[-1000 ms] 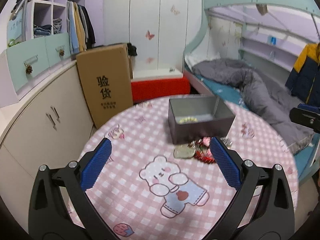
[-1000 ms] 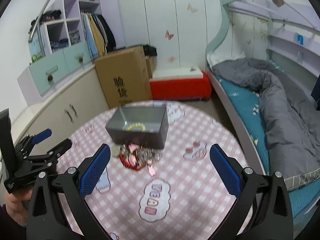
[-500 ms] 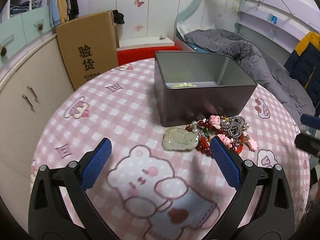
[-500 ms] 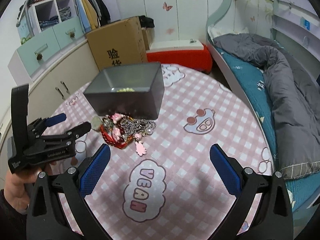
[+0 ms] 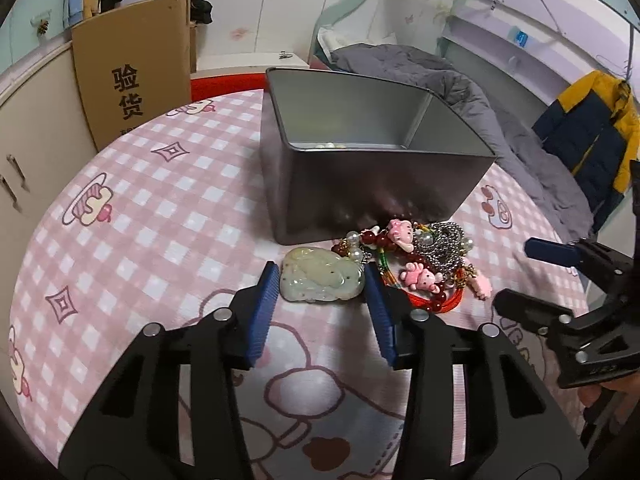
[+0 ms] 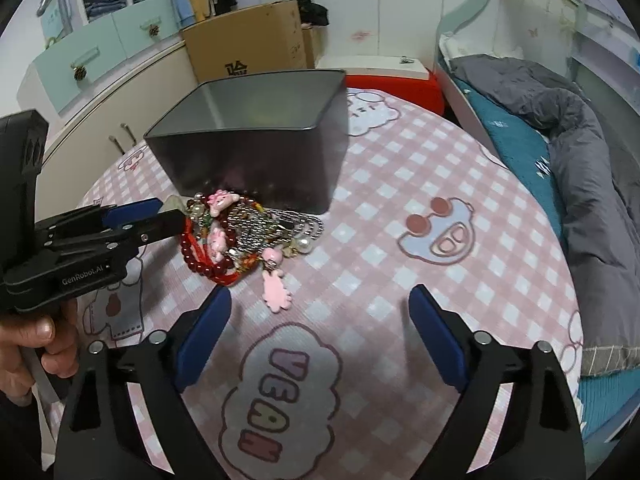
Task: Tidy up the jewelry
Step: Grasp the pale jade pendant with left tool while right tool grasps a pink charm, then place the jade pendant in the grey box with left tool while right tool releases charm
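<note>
Our left hand-held gripper (image 5: 322,292) had dropped from high above the bench to the jewelry, and its jaws, wide a second ago, were closing around the pale green jade pendant (image 5: 320,278); the blue pads stood just beside each flank of the stone, and we could not tell whether they pressed it yet. The pendant lay flat on the pink checked tablecloth (image 5: 160,216), touching the left edge of the tangled heap of jewelry (image 5: 420,260): red beads, a silver chain, pearls and pink charms. Just behind the heap stood the open grey tin box (image 5: 372,200), with a few pale beads showing at its bottom. Our right hand-held gripper (image 6: 320,320) had sunk too and hung near the heap's right side, its jaws spread and only beginning to narrow, with bare cloth between them. We judged the pendant the next piece bound for the tin, with the tangle left to sort.
</note>
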Demonstrator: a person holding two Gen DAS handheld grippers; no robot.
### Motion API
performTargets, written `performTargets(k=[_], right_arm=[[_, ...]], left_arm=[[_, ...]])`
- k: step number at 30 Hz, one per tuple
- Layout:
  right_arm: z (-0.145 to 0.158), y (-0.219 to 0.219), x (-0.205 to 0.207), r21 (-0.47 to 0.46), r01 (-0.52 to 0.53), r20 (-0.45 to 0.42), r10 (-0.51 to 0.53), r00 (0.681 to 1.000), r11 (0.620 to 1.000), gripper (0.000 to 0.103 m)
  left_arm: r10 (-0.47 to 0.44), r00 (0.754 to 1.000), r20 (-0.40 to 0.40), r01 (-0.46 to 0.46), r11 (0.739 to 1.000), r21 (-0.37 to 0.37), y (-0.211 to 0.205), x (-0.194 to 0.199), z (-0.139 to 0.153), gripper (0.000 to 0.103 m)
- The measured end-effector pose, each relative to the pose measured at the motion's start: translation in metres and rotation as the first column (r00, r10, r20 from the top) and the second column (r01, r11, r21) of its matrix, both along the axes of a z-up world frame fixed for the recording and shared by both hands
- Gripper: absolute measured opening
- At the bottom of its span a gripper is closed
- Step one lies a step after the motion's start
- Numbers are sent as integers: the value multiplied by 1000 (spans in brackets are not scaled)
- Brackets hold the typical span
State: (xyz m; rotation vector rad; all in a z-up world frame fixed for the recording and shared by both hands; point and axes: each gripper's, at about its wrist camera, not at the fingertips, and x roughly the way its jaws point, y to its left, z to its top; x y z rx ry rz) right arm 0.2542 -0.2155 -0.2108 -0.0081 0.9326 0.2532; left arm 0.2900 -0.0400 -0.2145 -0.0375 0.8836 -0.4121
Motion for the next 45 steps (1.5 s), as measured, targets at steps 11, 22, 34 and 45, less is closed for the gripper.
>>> performTargets(k=[11, 22, 34, 45], right_arm=[[-8, 20, 3, -48, -92, 8, 92, 996, 995, 15], [24, 10, -19, 27, -95, 55, 93, 994, 995, 15], [110, 13, -27, 41, -145, 244, 131, 961, 989, 15], [169, 13, 9, 48, -184, 368, 154, 917, 982, 15]], left_arm=[[-21, 1000, 17, 22, 1000, -22, 4, -9, 5, 42], [8, 997, 74, -7, 1000, -19, 26, -41, 26, 42], [25, 969, 247, -18, 999, -28, 32, -60, 96, 42], [17, 930, 367, -10, 1000, -21, 20, -33, 152, 42]])
